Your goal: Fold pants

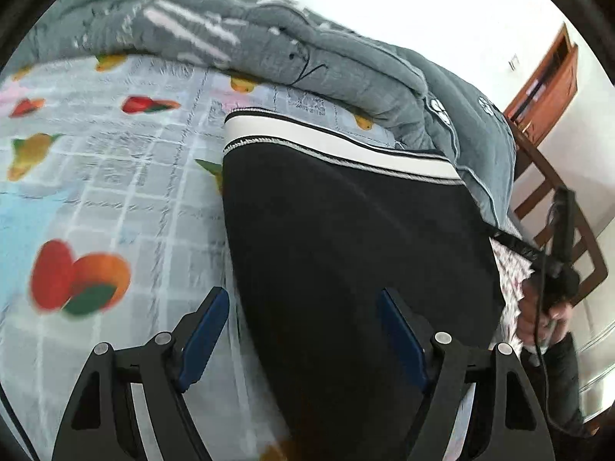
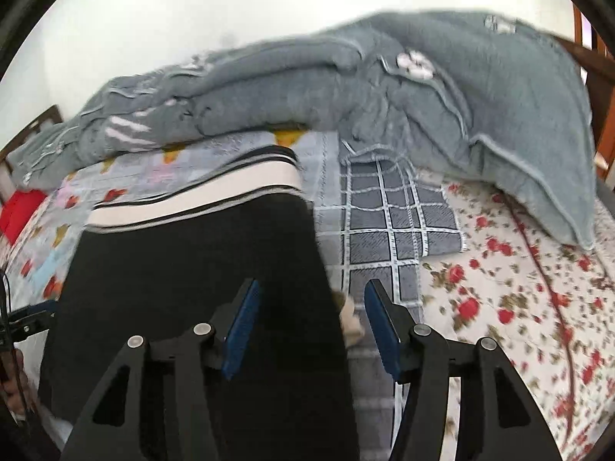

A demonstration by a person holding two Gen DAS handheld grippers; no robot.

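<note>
The black pants [image 1: 357,253] lay flat on the bed, their white-striped waistband [image 1: 338,142] at the far end near the grey quilt [image 1: 269,42]. The left gripper [image 1: 303,330] hovered low over the pants' left edge, tongs spread wide and holding nothing. The right gripper [image 2: 311,319] straddled the pants' right edge above the checked sheet [image 2: 384,230], tongs likewise wide and empty.
</note>
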